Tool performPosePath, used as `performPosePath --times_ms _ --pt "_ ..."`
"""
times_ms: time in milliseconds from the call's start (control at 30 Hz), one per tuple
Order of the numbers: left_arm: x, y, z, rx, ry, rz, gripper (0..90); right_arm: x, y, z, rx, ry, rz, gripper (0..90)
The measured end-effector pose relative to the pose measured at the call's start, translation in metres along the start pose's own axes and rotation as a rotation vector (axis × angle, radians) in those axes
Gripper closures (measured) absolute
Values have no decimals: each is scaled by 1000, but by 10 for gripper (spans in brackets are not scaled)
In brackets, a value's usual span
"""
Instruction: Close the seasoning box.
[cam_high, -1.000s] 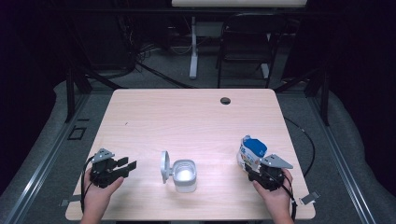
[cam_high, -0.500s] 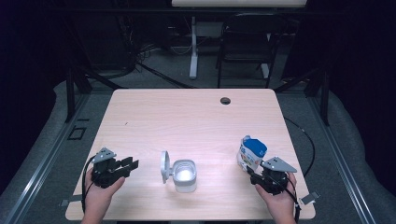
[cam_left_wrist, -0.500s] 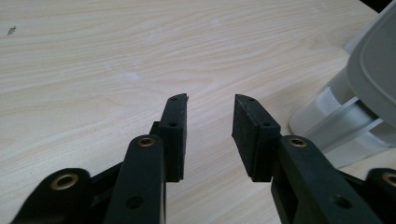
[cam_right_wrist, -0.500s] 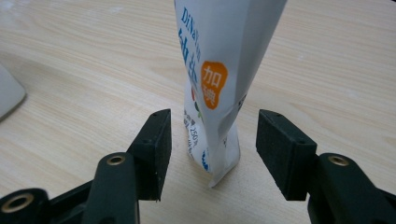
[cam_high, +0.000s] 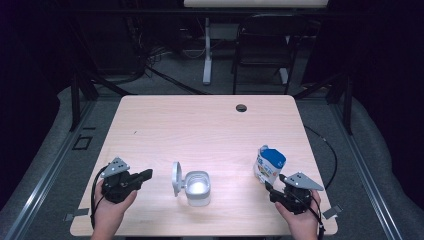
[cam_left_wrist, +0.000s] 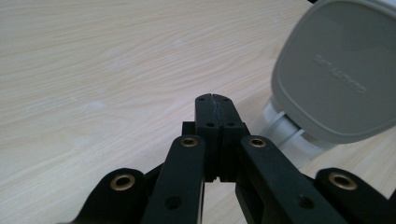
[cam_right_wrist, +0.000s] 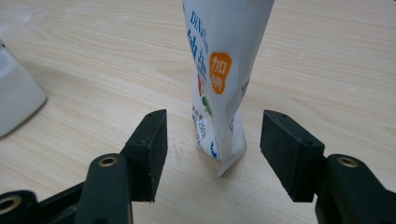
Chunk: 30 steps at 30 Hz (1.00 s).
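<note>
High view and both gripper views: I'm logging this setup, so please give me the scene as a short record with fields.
surface: wooden table
container: white box near the front middle, hinged lid open and standing up on its left
pouch: white and blue bag upright at front right
left gripper: jaws have just closed, shut on nothing, pointing toward the lid
right gripper: open, jaws on either side of the bag's bottom edge, pads not touching it
other: dark hole near the far edge

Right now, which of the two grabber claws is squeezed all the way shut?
The left gripper: its black jaws are pressed together with nothing between them. The right gripper stands open around the white pouch.
</note>
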<state>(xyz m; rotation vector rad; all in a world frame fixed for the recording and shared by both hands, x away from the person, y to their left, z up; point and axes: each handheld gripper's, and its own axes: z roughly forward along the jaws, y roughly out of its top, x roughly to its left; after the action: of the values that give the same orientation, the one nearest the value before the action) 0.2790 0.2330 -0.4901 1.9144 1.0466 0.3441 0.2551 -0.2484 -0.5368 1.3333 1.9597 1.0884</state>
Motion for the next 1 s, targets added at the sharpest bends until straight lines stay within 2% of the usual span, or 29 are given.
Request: performPosePath --times_ms 67,200,233,267,300,333,400,500,700,1000 --pt "-5 2 1 1 -12 18 900 0 -2 1 -10 10 20 411" --pt "-10 3 3 8 -22 32 900 0 -4 2 -7 16 19 410" --pt "-13 3 4 11 -40 30 900 2 -4 3 0 16 -8 411" --pt "-13 3 4 11 -40 30 900 2 -4 3 0 16 -8 411" --pt "-16 4 5 8 -65 24 900 5 -5 3 -1 13 -28 413" --pt "-18 4 5 9 -74 31 900 6 -5 3 -1 6 -35 417" --pt "-21 4 6 6 -73 35 900 8 -5 3 -1 0 -38 423" --pt "-30 7 7 11 -81 63 900 8 -5 5 2 0 -26 426" --pt "-34 6 10 15 -86 73 900 6 -6 6 25 -4 -15 427" --pt "-40 8 12 19 -98 92 900 3 -7 6 21 -4 12 428"
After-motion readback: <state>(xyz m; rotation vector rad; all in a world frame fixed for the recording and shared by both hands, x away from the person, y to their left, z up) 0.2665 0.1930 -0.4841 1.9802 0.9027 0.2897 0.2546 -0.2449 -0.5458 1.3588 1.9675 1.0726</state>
